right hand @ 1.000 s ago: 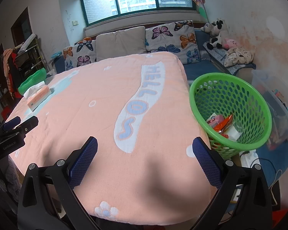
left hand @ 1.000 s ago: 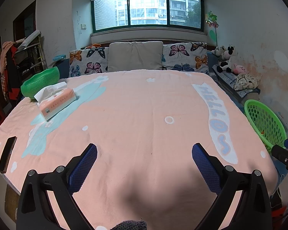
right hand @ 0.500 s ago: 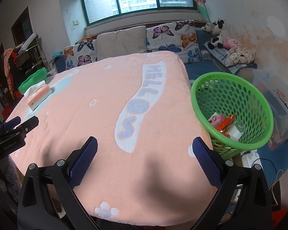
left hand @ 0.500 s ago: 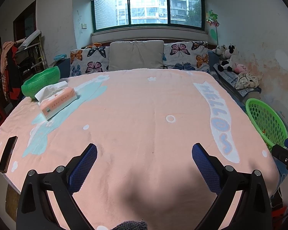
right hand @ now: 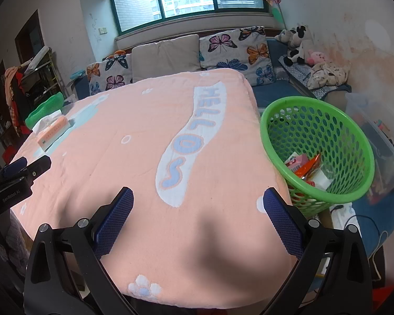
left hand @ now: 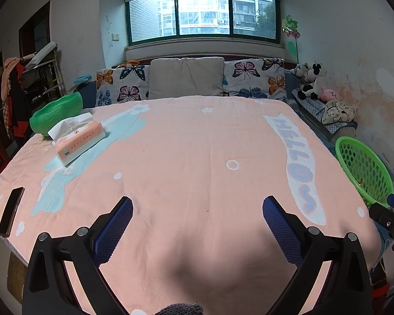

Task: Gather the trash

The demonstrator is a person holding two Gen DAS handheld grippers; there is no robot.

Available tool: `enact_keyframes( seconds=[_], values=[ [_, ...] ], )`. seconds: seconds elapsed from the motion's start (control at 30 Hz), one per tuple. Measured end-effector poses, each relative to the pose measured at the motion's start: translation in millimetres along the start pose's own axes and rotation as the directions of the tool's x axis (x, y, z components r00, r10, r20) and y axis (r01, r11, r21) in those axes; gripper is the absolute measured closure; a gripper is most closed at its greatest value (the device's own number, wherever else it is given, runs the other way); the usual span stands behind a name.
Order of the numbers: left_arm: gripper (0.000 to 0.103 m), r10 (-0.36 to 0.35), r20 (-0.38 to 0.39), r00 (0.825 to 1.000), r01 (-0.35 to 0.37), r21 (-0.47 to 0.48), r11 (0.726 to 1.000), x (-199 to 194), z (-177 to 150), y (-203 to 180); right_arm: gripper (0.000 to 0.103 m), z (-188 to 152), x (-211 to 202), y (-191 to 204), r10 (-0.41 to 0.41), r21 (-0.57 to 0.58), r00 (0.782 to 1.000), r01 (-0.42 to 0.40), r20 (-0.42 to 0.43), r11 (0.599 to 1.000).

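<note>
Both the left gripper (left hand: 197, 220) and the right gripper (right hand: 198, 210) hover with jaws wide apart and nothing between them, above the peach cloth (left hand: 191, 144) covering the worktop. The trash (right hand: 308, 168), mostly wrappers, lies in the bottom of the green basket (right hand: 283, 110) just beside the worktop's right edge. At the far left, a tissue box (left hand: 78, 141) sits beside a green bowl (left hand: 57, 113), with a dark phone (left hand: 10, 215) at the near left edge.
</note>
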State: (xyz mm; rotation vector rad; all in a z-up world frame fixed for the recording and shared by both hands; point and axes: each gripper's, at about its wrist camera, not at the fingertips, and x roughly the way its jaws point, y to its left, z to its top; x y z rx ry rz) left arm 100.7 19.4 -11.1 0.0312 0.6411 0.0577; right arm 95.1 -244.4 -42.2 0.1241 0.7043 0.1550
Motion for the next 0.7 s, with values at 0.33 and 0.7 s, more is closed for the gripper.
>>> enact_keyframes(
  seconds=[0.33, 0.7],
  values=[
    [0.007, -0.001, 0.006, 1.000, 0.001, -0.002, 1.000, -3.7, 0.7, -2.5, 0.005, -1.2, -0.2, 0.7, 0.006, 0.002, 1.000, -0.006, 0.001, 1.000],
    [0.007, 0.000, 0.002, 1.000, 0.000, 0.000, 1.000, -3.7, 1.0, -4.8, 0.005, -1.2, 1.1, -0.4, 0.017, 0.010, 1.000, -0.017, -0.001, 1.000]
  ],
)
